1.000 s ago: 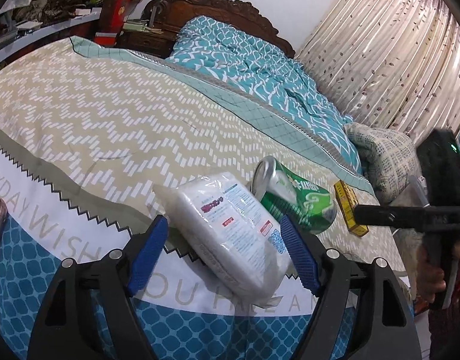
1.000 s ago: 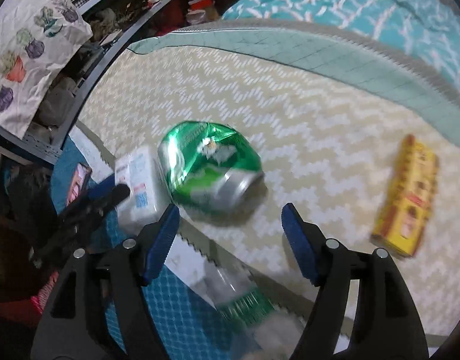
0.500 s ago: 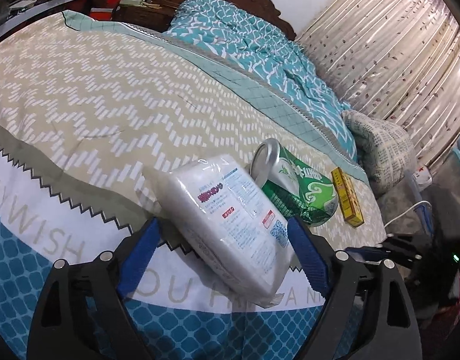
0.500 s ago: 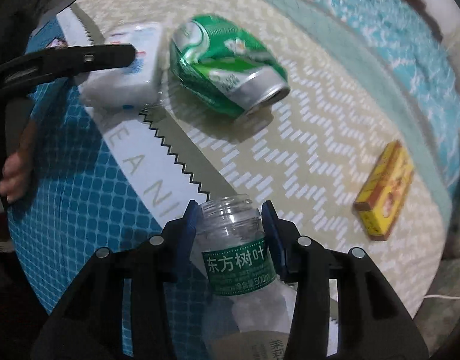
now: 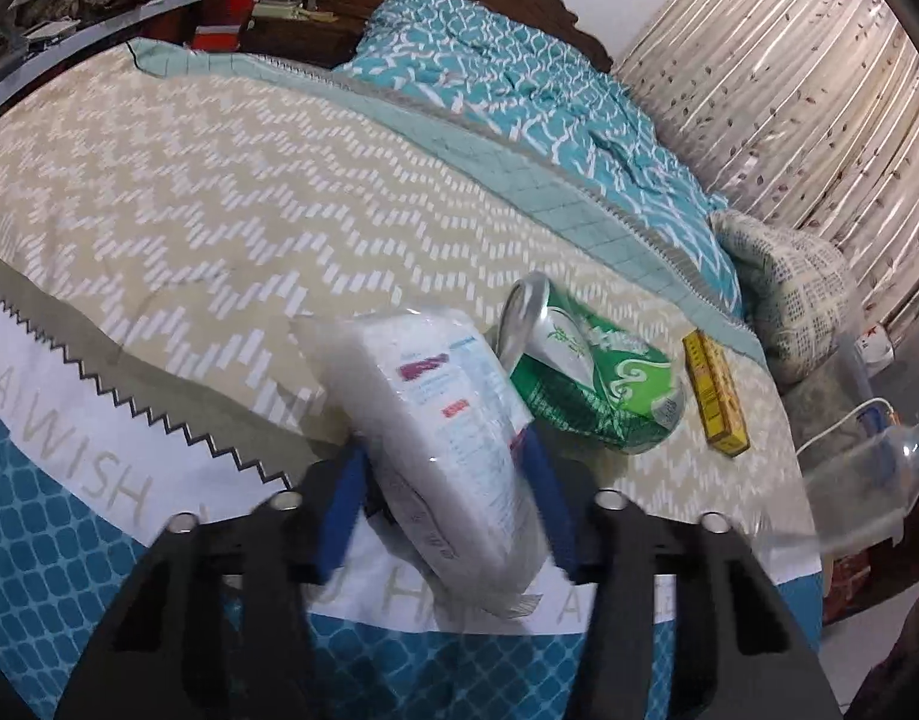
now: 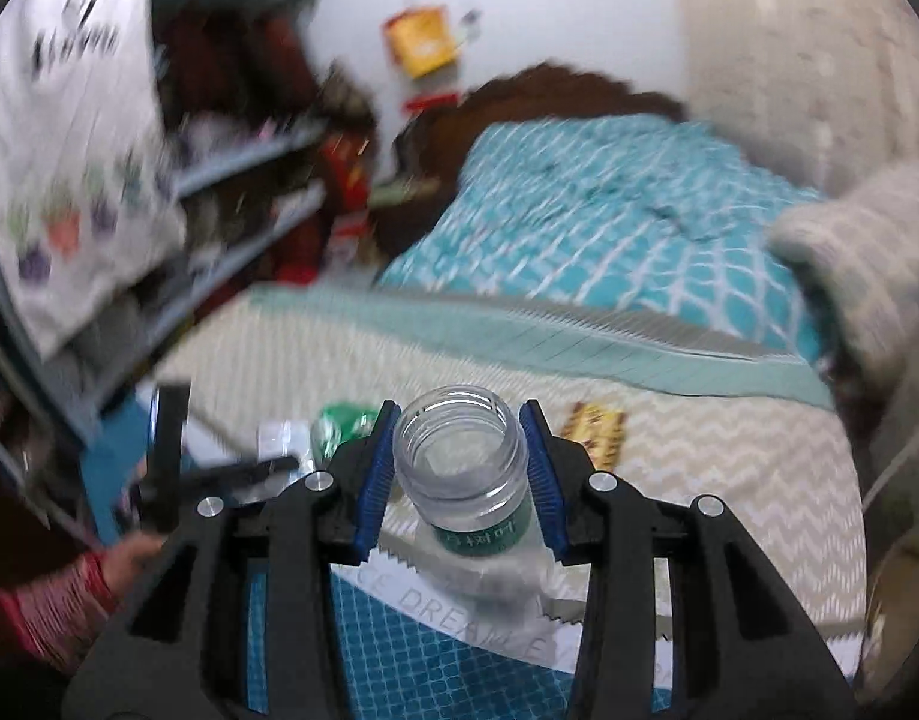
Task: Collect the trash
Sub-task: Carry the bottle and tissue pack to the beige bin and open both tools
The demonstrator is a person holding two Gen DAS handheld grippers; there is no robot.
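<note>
Green can (image 5: 591, 384) lies beside yellow box (image 5: 714, 393) on bedspread (image 5: 219, 198).

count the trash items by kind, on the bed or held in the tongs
tissue packs: 1, white tissue pack
cans: 1, crushed green can
boxes: 1, small yellow box
bottles: 1, clear plastic bottle
total: 4

Bed (image 5: 231, 192), zigzag-patterned cover. Lying on it: crushed green can (image 5: 591, 378), yellow box (image 5: 714, 396) just beside, teal quilt (image 5: 519, 84) bunched near headboard.
</note>
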